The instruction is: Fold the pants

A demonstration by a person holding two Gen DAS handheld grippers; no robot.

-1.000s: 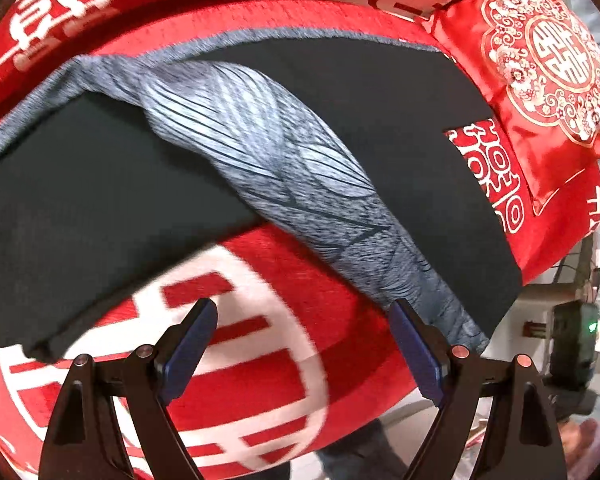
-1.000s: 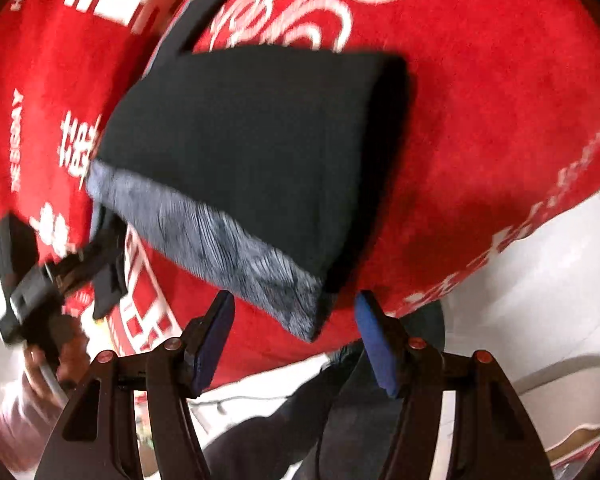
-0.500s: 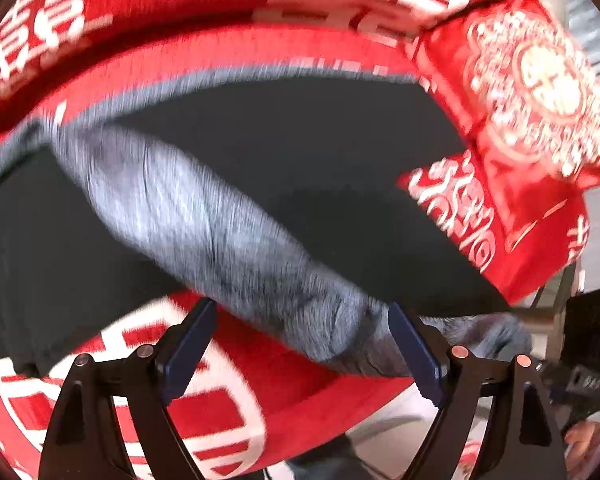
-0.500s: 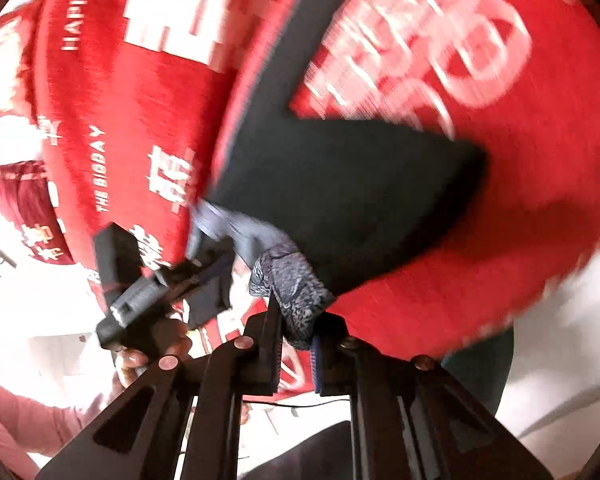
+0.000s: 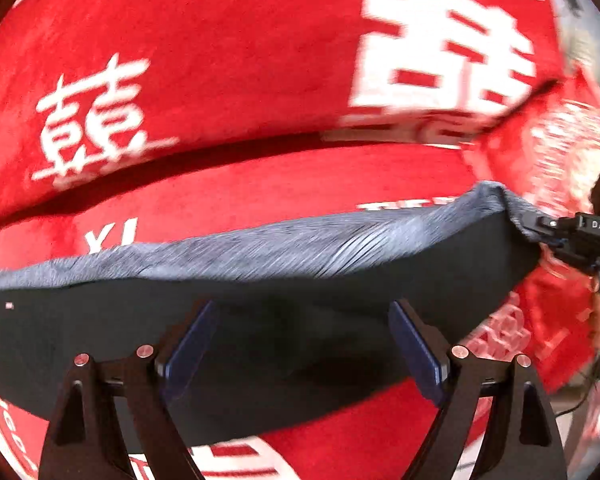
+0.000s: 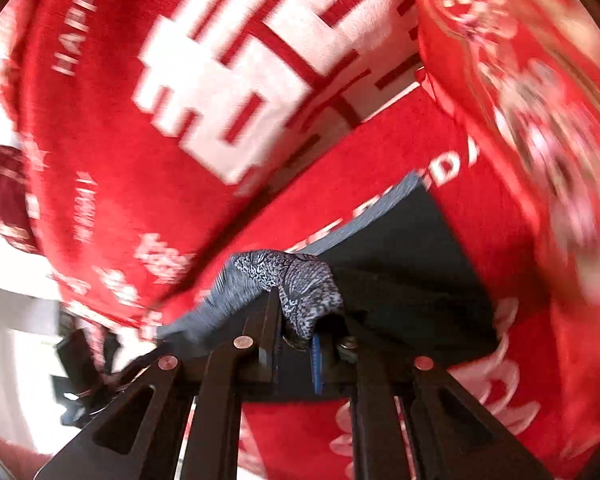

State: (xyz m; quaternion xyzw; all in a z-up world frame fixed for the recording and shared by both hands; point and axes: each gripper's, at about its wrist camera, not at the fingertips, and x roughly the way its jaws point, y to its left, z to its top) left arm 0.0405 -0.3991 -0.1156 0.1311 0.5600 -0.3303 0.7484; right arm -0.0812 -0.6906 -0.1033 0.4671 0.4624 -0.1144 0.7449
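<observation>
The pants [image 5: 284, 320] are black with a grey patterned band [image 5: 260, 248] and lie on the red blanket. In the left wrist view my left gripper [image 5: 300, 344] is open above the black cloth, its blue pads on either side and empty. At the right edge of that view the right gripper [image 5: 556, 232] pinches the band's corner. In the right wrist view my right gripper [image 6: 296, 332] is shut on a bunched piece of the grey band [image 6: 300, 284], with the black pants [image 6: 404, 272] stretching away behind it.
A red blanket [image 5: 220, 72] with large white characters covers the surface. A red embroidered cushion [image 5: 560, 152] lies at the right, also in the right wrist view [image 6: 540, 100]. The left gripper [image 6: 84, 364] shows at lower left in the right wrist view.
My right gripper closed on the grey band's corner and lifted it over. The grey band now runs straight across the pants. My left gripper stayed open and moved over the black cloth.
</observation>
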